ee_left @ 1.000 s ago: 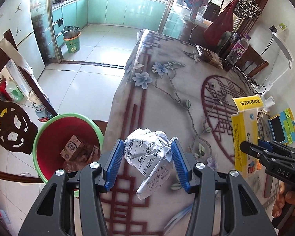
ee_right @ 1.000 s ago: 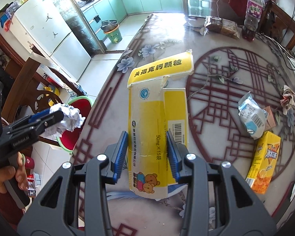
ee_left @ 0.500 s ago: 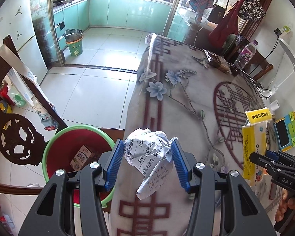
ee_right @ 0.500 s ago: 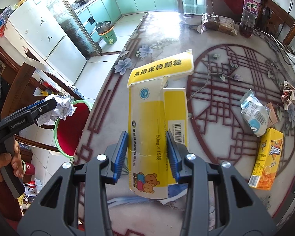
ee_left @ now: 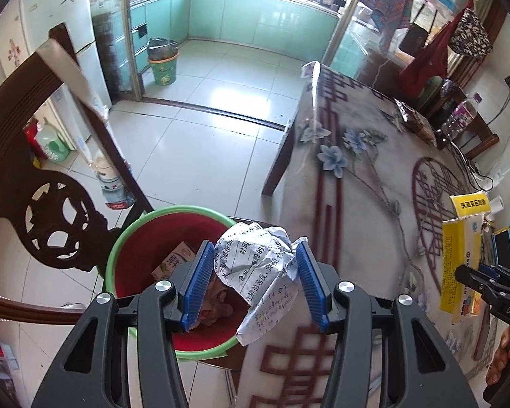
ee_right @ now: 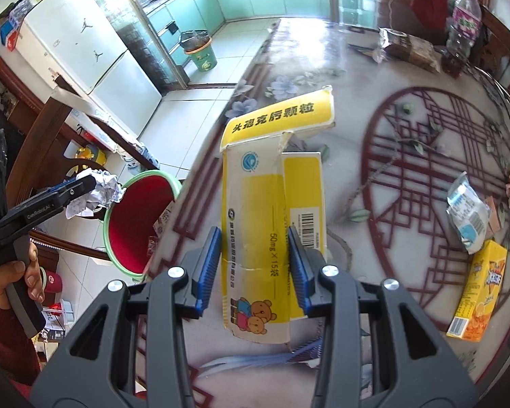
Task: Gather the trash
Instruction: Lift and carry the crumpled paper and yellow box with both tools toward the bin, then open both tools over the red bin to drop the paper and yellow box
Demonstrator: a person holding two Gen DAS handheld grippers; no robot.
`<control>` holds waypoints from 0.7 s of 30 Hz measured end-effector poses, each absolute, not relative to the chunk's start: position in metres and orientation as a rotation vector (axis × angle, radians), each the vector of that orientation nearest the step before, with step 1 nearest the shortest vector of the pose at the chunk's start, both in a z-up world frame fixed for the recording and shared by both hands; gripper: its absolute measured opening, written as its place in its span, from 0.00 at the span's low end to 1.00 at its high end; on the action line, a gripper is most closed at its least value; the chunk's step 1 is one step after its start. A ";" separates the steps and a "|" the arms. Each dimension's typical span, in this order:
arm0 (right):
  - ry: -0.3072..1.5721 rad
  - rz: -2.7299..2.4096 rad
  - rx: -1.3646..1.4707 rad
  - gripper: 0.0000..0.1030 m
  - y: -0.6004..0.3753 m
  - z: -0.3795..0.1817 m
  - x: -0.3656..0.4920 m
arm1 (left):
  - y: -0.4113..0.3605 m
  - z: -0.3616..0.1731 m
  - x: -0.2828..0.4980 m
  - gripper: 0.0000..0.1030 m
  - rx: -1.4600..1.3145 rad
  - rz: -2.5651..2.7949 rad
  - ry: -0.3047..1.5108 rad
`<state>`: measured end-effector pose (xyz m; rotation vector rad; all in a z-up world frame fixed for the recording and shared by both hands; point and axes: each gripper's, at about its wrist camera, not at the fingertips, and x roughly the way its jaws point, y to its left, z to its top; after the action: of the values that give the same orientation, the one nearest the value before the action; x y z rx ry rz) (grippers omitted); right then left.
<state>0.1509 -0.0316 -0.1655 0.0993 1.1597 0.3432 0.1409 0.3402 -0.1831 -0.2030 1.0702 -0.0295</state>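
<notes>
My left gripper (ee_left: pixel 255 282) is shut on a crumpled printed paper ball (ee_left: pixel 258 265) and holds it over the table's left edge, just above the rim of a red bin with a green rim (ee_left: pixel 132 231) that has cartons inside. In the right wrist view the same paper ball (ee_right: pixel 98 190) hangs over the bin (ee_right: pixel 139 224). My right gripper (ee_right: pixel 255 265) is shut on a flattened yellow and white medicine box (ee_right: pixel 272 210) above the table; the box also shows in the left wrist view (ee_left: pixel 462 255).
On the table's right lie a yellow juice carton (ee_right: pixel 479 285), a white and blue wrapper (ee_right: pixel 469 214), a dark snack pack (ee_right: pixel 408 47) and a water bottle (ee_right: pixel 462 23). A carved wooden chair (ee_left: pixel 34 183) stands beside the bin. A green kitchen bin (ee_left: pixel 163 64) stands far off.
My left gripper has carried the paper ball leftwards off the table to over the red bin. The right gripper keeps hold of the box above the table.
</notes>
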 end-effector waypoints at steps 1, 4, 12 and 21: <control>1.159 0.348 0.093 0.37 -0.029 -0.165 0.151 | 0.345 -0.184 0.140 0.46 -0.205 -0.023 1.070; 1.152 0.377 0.069 0.37 -0.013 -0.161 0.150 | 0.357 -0.189 0.137 0.46 -0.208 -0.004 1.077; 1.103 0.488 0.036 0.37 0.037 -0.143 0.151 | 0.374 -0.207 0.131 0.46 -0.187 0.042 1.123; 1.075 0.611 -0.025 0.38 0.088 -0.134 0.159 | 0.396 -0.215 0.122 0.47 -0.204 0.106 1.137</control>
<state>0.1588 0.0879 -0.1340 -0.0250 1.0753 0.6106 0.1220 0.3961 -0.2147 -0.2039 1.1368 0.1056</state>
